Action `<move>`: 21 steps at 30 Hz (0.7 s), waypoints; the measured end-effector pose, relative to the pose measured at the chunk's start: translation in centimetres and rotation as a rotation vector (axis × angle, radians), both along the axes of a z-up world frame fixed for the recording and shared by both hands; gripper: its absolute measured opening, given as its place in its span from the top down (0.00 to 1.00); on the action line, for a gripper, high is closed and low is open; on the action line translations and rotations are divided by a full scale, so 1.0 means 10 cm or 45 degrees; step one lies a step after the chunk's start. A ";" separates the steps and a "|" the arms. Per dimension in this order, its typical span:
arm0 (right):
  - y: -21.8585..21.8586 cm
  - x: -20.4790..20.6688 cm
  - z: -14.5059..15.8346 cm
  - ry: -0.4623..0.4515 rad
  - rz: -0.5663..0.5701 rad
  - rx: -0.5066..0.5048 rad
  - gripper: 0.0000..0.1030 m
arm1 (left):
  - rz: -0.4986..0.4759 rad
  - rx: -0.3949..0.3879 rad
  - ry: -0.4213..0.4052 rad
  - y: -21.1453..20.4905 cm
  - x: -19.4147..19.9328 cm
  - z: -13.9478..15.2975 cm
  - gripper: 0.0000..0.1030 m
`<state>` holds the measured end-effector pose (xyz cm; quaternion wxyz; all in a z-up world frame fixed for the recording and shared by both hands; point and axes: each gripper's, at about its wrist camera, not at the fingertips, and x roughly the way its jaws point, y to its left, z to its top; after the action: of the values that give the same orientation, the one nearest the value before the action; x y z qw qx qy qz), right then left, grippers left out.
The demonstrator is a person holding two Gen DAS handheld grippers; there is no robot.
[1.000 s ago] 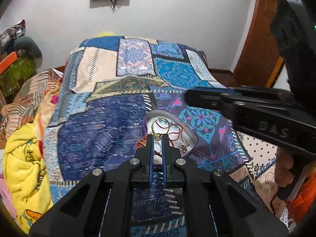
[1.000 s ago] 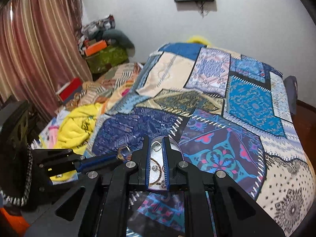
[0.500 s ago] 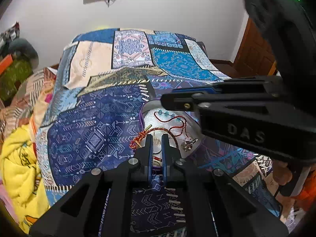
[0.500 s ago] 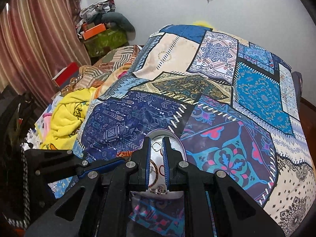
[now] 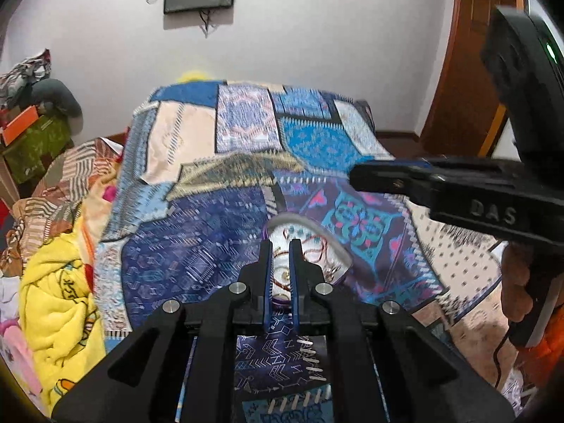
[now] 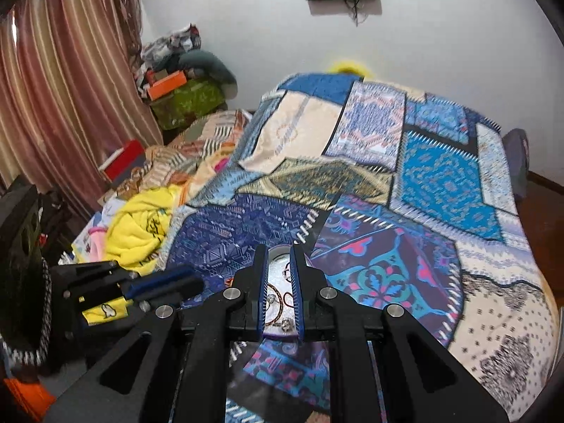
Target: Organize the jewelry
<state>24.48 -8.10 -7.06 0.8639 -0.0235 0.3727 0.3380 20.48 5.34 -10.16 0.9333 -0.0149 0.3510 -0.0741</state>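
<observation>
Patchwork bedspread (image 5: 197,246) covers the bed; on its near part a silver tray (image 6: 278,264) of jewelry (image 5: 313,250) is set. Above it, the left gripper (image 5: 281,246) and right gripper (image 6: 278,252) are held slightly parted, empty.

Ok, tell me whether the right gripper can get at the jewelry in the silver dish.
Probably yes. The right gripper hangs just above the silver dish, slightly open and empty, with nothing between it and the jewelry; the left gripper sits off to one side.
</observation>
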 end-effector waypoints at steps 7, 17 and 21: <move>-0.24 -0.59 0.63 -0.247 -0.074 0.070 0.89 | 0.034 -0.014 -0.198 -0.05 -0.47 0.66 0.94; -0.56 -1.64 1.34 -0.602 -0.180 0.218 0.86 | 0.063 -0.063 -0.572 -0.26 -1.57 1.56 0.90; -0.63 -1.91 1.41 -0.673 -0.219 0.274 0.64 | 0.107 -0.053 -0.681 -0.30 -1.95 1.68 0.48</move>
<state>5.42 -14.42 7.08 0.9540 0.0127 0.0977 0.2833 1.02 2.36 6.69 0.9946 -0.0287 0.0895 -0.0438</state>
